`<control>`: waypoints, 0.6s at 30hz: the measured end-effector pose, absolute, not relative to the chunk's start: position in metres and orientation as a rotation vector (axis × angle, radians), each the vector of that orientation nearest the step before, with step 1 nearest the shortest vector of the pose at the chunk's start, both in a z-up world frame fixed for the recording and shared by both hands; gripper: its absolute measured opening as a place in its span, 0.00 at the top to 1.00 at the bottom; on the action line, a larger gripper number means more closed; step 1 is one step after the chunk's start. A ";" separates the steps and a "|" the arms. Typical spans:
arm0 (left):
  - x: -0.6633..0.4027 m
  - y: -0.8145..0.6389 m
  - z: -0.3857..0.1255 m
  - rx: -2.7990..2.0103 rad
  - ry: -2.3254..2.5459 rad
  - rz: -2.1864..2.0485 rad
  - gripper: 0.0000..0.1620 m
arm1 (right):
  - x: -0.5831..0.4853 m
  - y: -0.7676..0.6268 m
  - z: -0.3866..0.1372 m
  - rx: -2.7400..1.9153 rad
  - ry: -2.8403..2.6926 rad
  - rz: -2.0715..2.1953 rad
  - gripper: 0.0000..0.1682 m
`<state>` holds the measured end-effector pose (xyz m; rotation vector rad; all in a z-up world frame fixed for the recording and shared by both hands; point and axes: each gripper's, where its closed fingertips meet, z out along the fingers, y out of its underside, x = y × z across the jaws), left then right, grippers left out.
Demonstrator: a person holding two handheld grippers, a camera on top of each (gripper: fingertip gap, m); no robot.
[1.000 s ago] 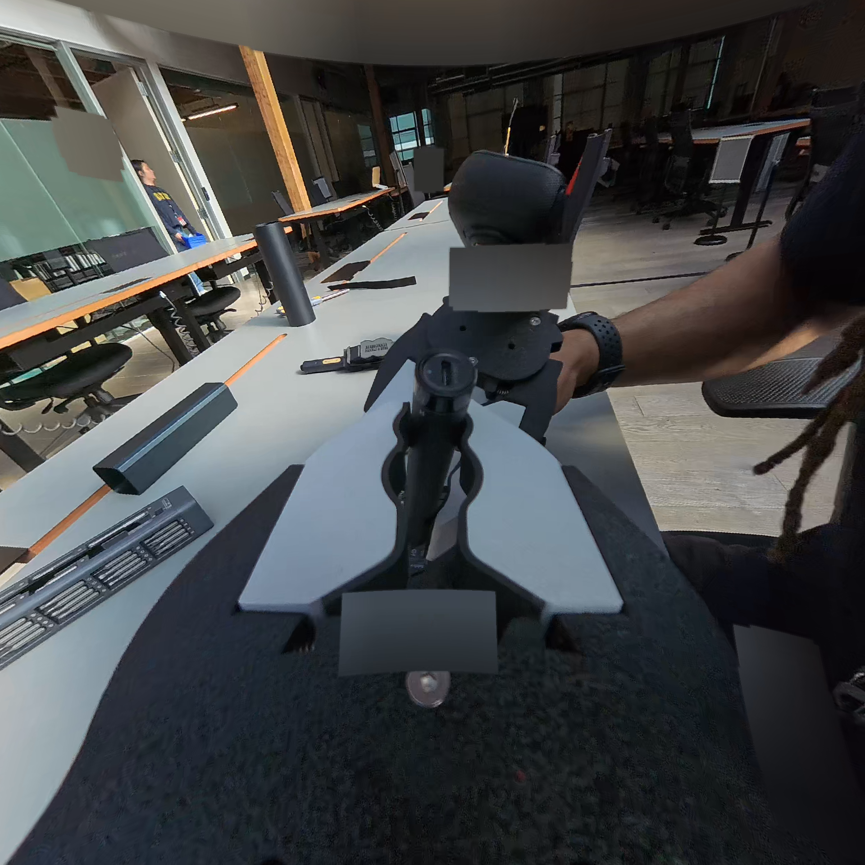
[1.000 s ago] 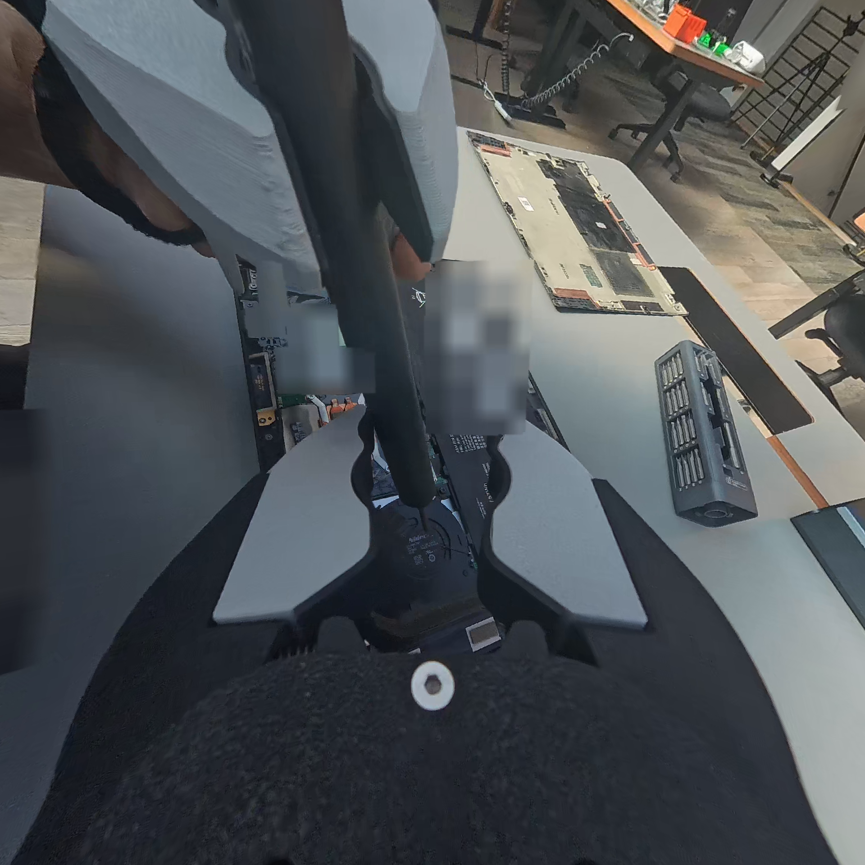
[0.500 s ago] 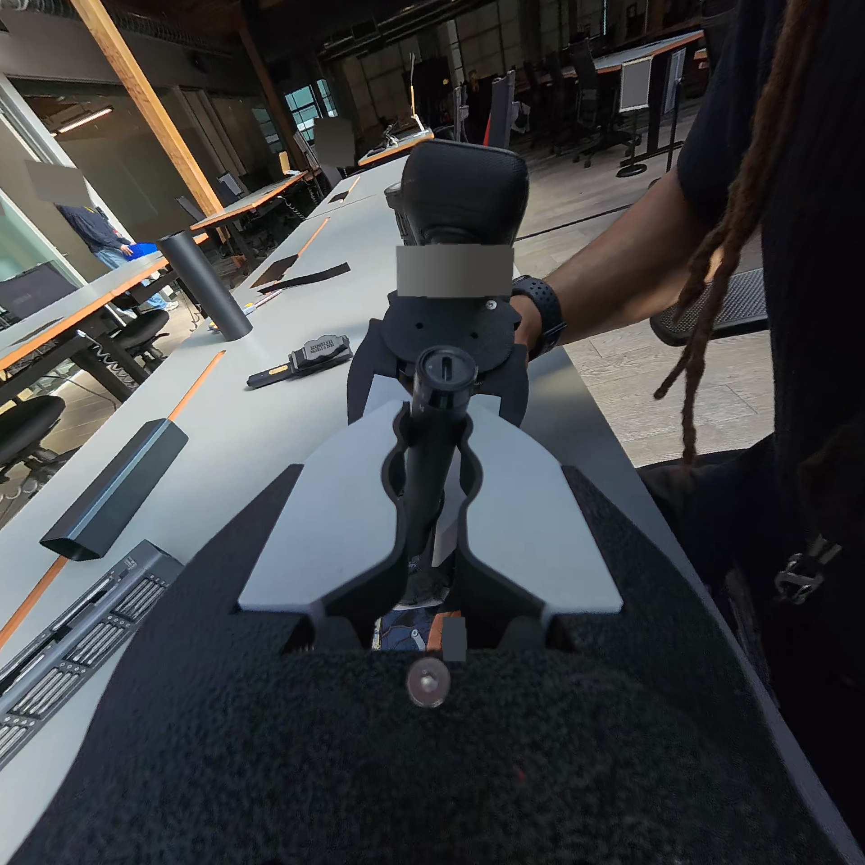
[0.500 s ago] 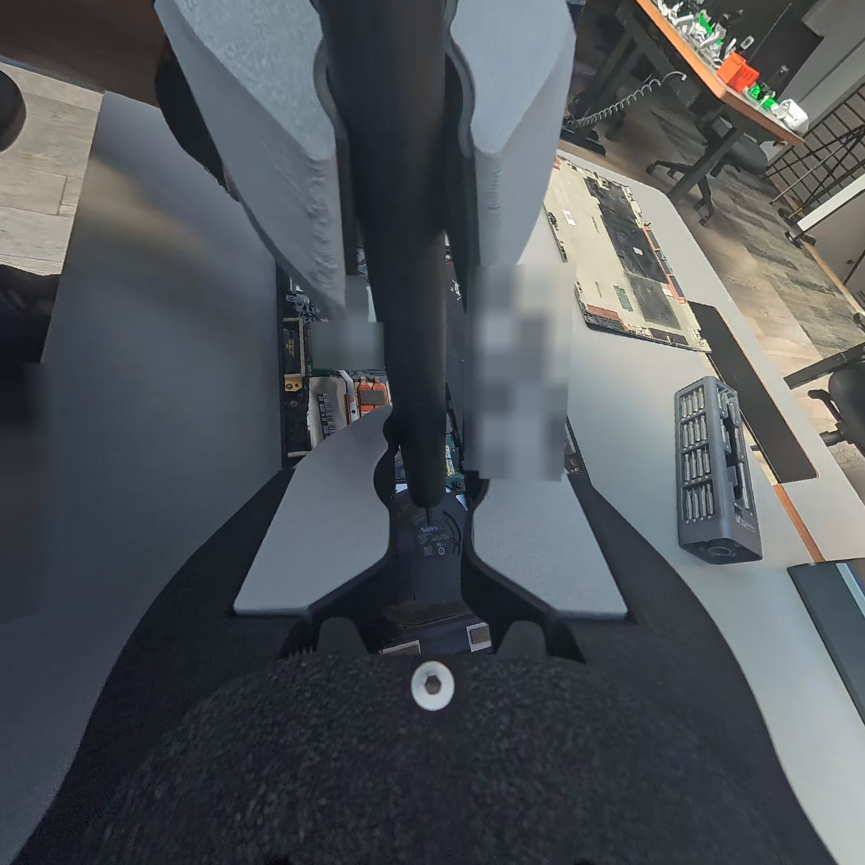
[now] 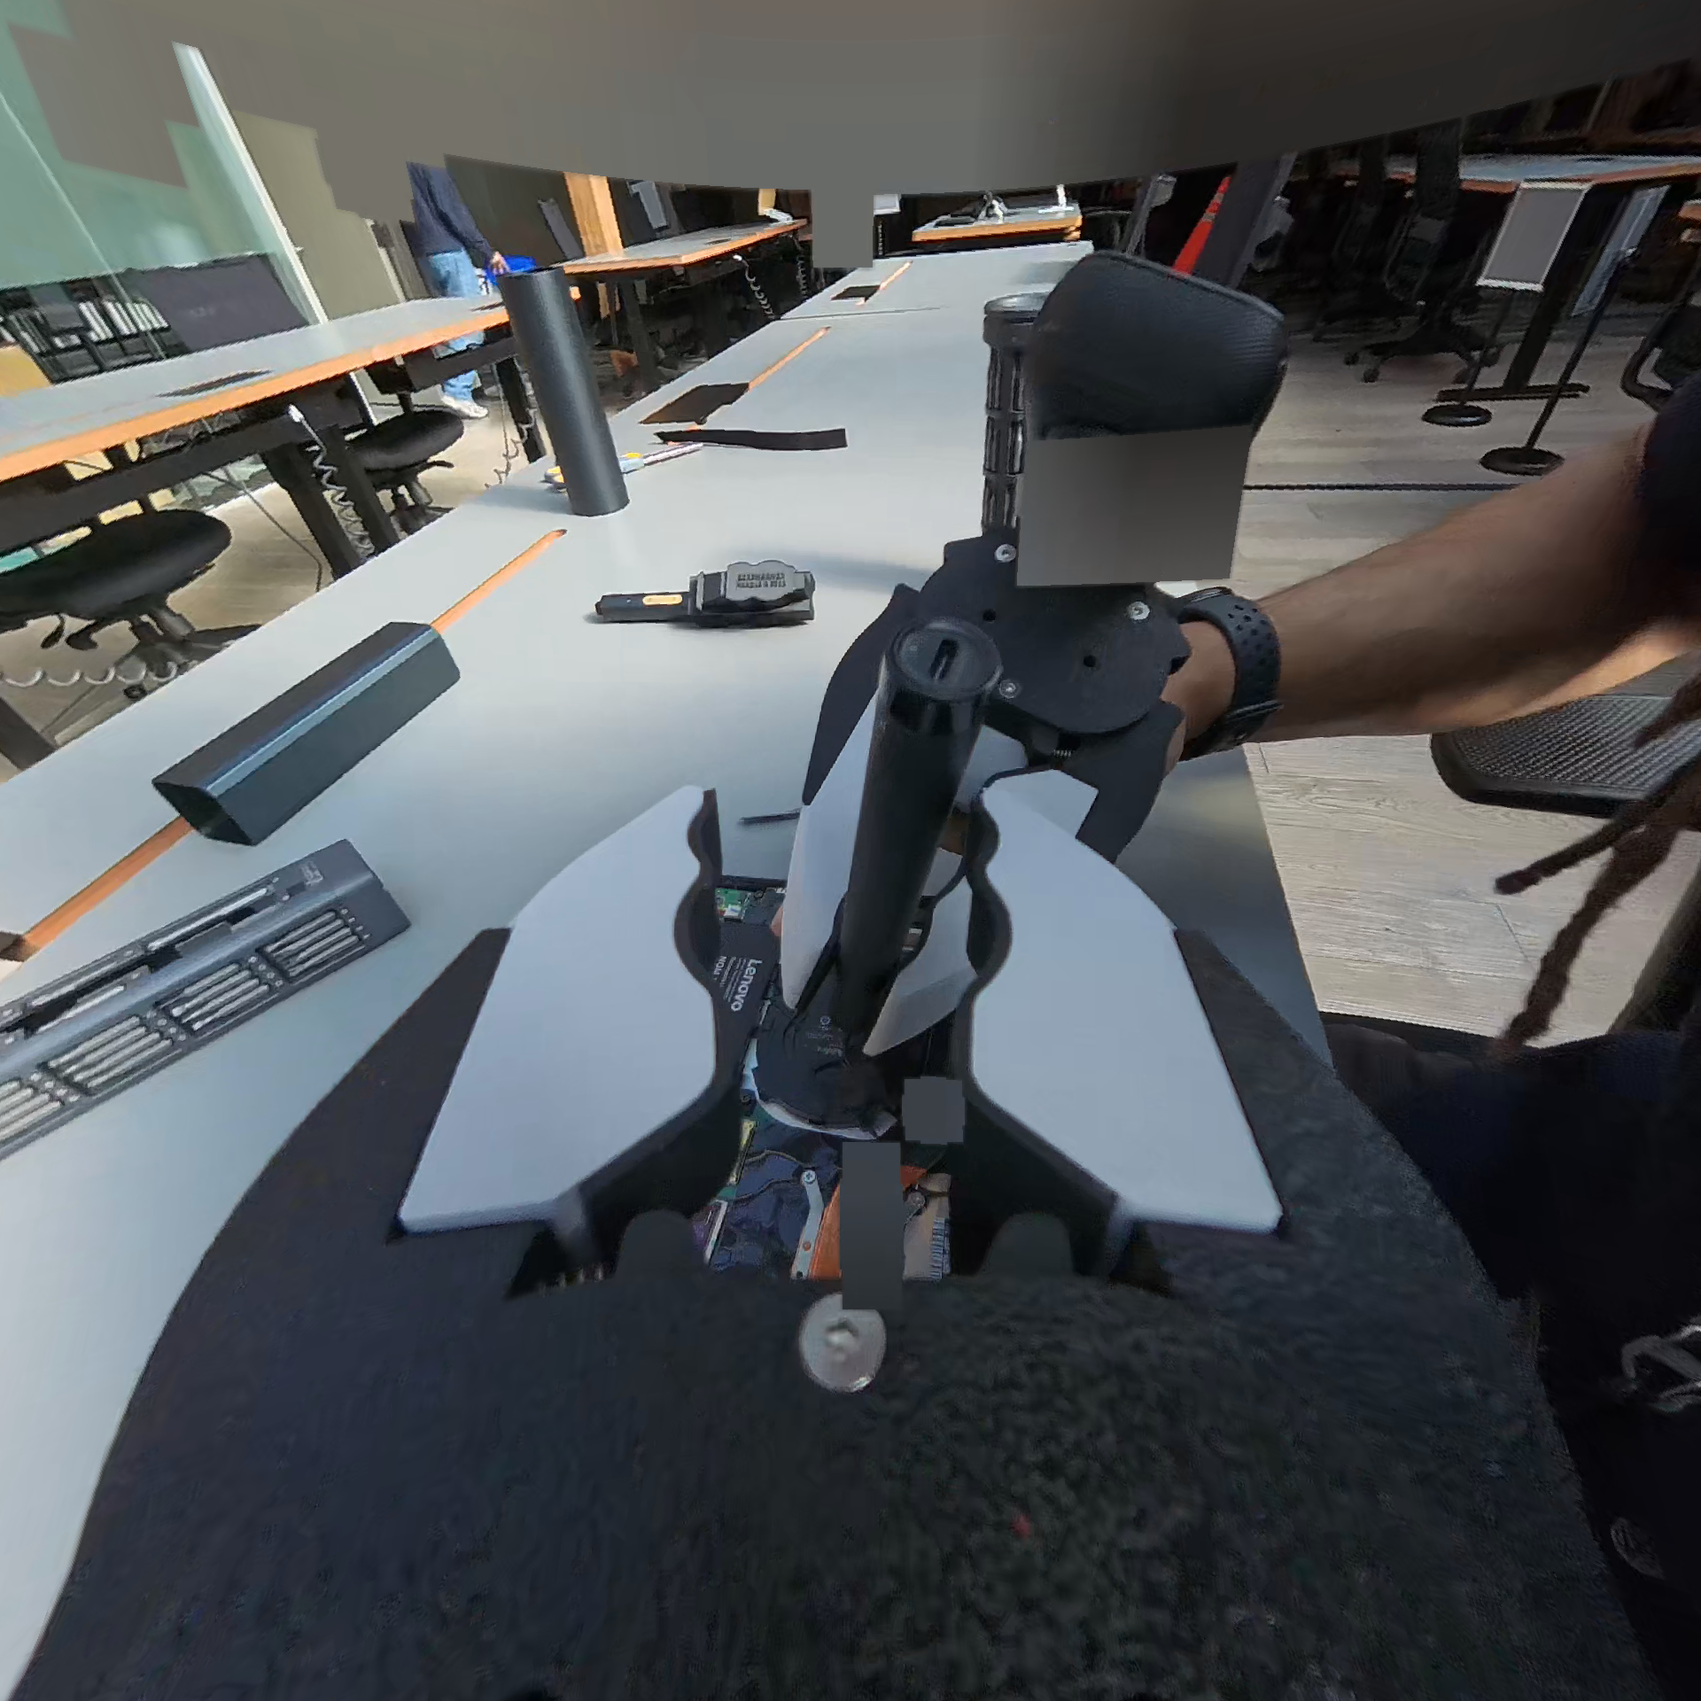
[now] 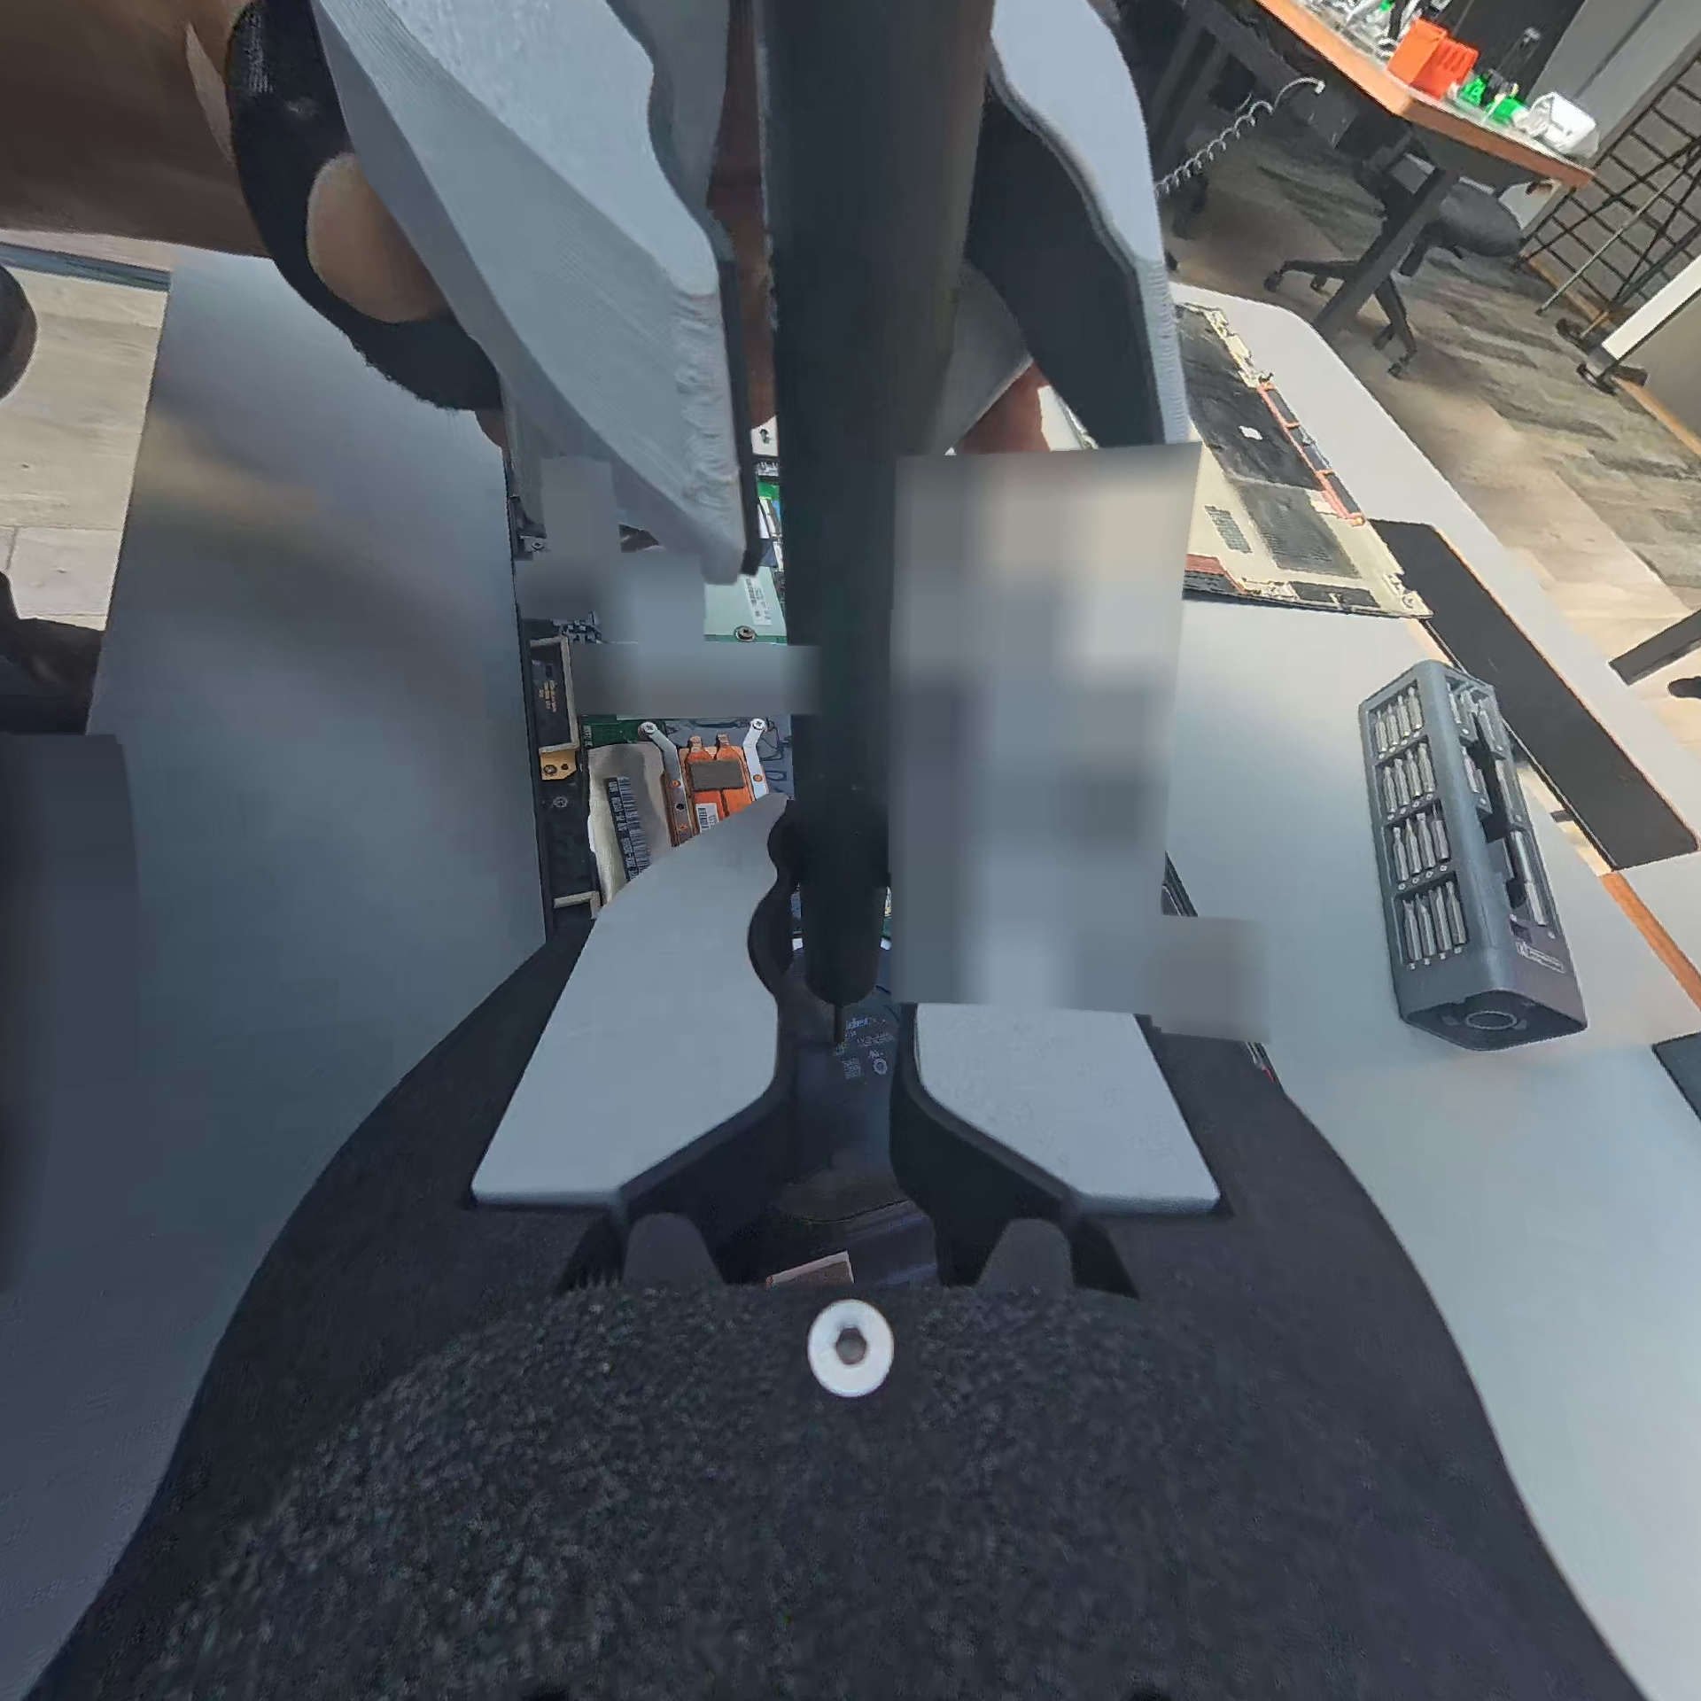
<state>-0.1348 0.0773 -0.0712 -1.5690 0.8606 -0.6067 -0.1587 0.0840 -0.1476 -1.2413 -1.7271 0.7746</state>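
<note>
A black pen-shaped electric screwdriver stands nearly upright over an opened laptop. Its bit rests on the laptop's black fan. My right gripper is shut on the screwdriver's lower end, as the left wrist view also shows. My left gripper is open, its grey fingers standing on either side of the screwdriver's upper shaft without gripping it. Blur patches hide part of the laptop.
On the grey table lie a grey bit-set case, a dark sleeve, a black cylinder and a black tool. The laptop's removed bottom cover lies at the back. A person's arm with a watch holds the right gripper. The left gripper's tips are roughly 8 cm from the right gripper's.
My left gripper, shut on the screwdriver before, has opened. My right gripper's fingers have closed in on the screwdriver's lower end. The screwdriver stays over the fan.
</note>
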 end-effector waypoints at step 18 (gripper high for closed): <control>-0.220 0.088 -0.133 -2.006 0.527 -0.403 0.79 | -0.177 0.138 -0.133 -1.584 -1.212 1.226 0.89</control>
